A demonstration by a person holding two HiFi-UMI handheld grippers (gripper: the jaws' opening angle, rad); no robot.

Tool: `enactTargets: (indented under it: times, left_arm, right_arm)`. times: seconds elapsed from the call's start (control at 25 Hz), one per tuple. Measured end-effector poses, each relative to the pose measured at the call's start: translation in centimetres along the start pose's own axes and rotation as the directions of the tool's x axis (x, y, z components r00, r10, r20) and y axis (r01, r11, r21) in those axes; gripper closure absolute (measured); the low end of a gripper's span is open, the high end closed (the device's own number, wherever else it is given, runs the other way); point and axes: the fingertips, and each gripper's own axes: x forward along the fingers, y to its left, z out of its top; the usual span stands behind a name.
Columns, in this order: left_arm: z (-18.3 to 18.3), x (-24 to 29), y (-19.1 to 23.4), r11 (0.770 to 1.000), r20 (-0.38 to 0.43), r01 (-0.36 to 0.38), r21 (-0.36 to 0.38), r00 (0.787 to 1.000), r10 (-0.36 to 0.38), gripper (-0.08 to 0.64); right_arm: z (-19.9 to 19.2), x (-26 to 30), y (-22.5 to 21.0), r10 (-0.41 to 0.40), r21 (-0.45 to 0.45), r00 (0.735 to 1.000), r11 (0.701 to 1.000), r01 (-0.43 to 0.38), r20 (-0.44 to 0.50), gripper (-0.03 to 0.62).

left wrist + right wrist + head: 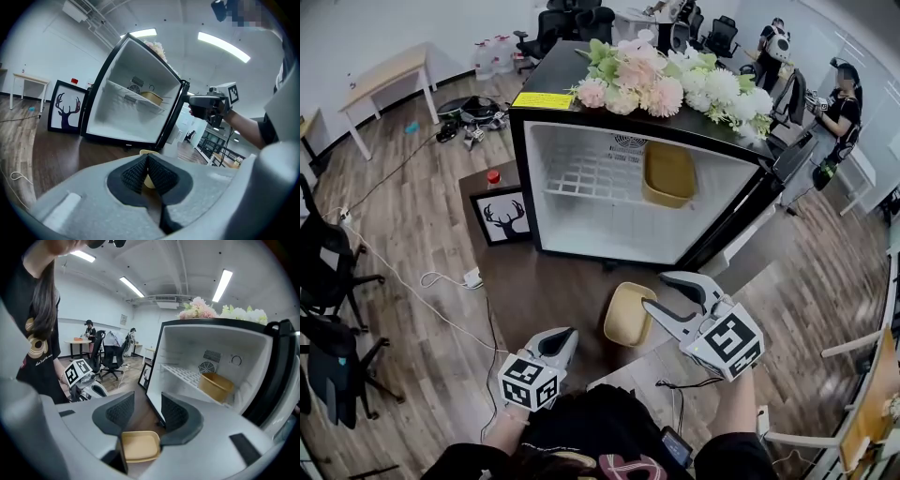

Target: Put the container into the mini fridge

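Note:
The black mini fridge (581, 202) stands open with its door (787, 159) swung to the right. One tan container (668, 173) rests on the fridge's wire shelf (216, 386). A second tan container (629, 314) sits on the dark table in front of the fridge. My right gripper (667, 294) hovers just right of it, jaws open and nothing between the pads. In the right gripper view the container (138, 445) lies below the open jaws (145, 411). My left gripper (566, 335) is shut, lower left of the container, its pads (138, 172) touching.
Artificial flowers (675, 84) lie on top of the fridge. A framed deer picture (504, 217) and a red-capped item (493, 175) stand to its left. Office chairs (328, 272) and a cable (441, 281) are at the left. A person (842, 103) stands far right.

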Motion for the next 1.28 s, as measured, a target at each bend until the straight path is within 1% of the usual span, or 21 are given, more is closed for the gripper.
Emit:
enactTargets:
  times: [0.24, 0.48, 0.72, 0.96, 1.16, 1.28]
  left_arm:
    - [-0.1, -0.3, 0.8, 1.0, 0.005, -0.025, -0.019, 1.0, 0.025, 0.551]
    - [0.0, -0.3, 1.1, 0.999, 0.009, -0.031, -0.015, 0.999, 0.031, 0.551]
    - [-0.2, -0.5, 1.2, 0.999, 0.007, -0.039, -0.013, 0.999, 0.039, 0.551]
    - [-0.4, -0.8, 1.6, 0.998, 0.008, -0.054, -0.018, 0.998, 0.054, 0.551]
    - [-0.6, -1.2, 1.9, 0.997, 0.012, -0.07, -0.025, 0.997, 0.07, 0.551]
    - [-0.6, -1.3, 2.1, 0.996, 0.016, -0.081, -0.029, 0.997, 0.082, 0.551]
  right_arm:
    - [-3.6, 1.8, 2.2, 0.046, 0.045, 0.995, 0.998, -0.042, -0.084, 0.41]
    - [-7.9, 3.7, 5.1, 0.094, 0.08, 0.98, 0.994, -0.081, -0.175, 0.413]
    - [-12.1, 4.7, 6.9, 0.12, 0.083, 0.942, 0.992, -0.099, -0.313, 0.413]
    - [-14.8, 6.2, 9.0, 0.169, 0.121, 0.919, 0.984, -0.134, -0.356, 0.416]
    - [-17.2, 7.3, 10.5, 0.199, 0.129, 0.886, 0.979, -0.159, -0.419, 0.419]
    - [-18.1, 7.9, 10.9, 0.211, 0.141, 0.876, 0.976, -0.166, -0.433, 0.419]
